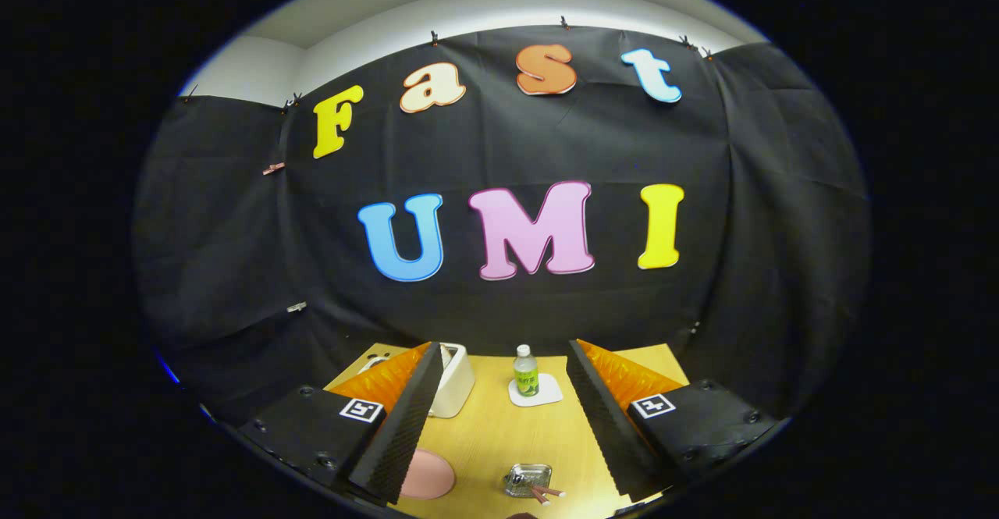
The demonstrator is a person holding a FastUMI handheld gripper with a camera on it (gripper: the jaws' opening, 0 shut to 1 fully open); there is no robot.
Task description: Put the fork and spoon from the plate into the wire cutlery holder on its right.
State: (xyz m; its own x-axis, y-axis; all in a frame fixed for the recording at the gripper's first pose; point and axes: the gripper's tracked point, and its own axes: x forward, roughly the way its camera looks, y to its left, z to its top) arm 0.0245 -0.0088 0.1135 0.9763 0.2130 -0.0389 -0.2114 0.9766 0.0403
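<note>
Gripper (499,417) gapes wide, holding nothing, above round pink plate (425,474) and shiny wire holder (527,480)

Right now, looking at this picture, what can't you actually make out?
- Plate, gripper view: partly hidden behind the left finger; any fork or spoon on it can't be seen.
- Wire cutlery holder: small and low; the handles poking out are too tiny to identify.
- Bottle: label too small.
- Gripper: open, holding nothing.
</note>
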